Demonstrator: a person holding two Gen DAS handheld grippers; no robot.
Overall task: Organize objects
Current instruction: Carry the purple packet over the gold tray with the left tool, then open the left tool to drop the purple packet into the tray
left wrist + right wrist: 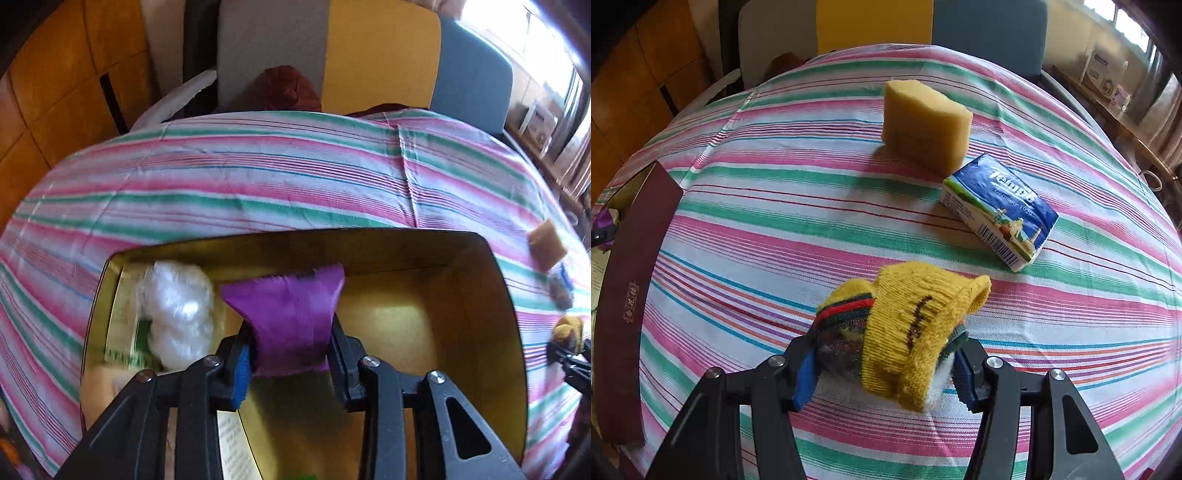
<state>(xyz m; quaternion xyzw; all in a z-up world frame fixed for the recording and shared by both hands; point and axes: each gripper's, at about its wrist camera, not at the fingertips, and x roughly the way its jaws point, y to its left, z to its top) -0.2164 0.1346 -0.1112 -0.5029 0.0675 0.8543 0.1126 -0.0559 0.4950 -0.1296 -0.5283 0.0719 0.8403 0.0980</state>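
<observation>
My left gripper [291, 354] is shut on a purple packet [288, 314] and holds it over the open gold-lined box [491, 266]. Inside the box lie a white plastic bundle [177, 314] and a green-and-white sachet [125, 332]. My right gripper [886, 373] is shut on a rolled yellow sock with red and green stripes [905, 328], low over the striped tablecloth [812, 206]. A yellow sponge [923, 125] and a blue Tempo tissue pack [1001, 210] lie beyond it. The box's dark red outer wall [631, 280] shows at the left of the right wrist view.
Grey, yellow and blue chair backs [380, 55] stand behind the table. A dark red cloth [288, 88] lies on a seat. The sponge [546, 247] and the sock in the right gripper [569, 330] show at the right of the left wrist view. A shelf with boxes [1104, 74] is far right.
</observation>
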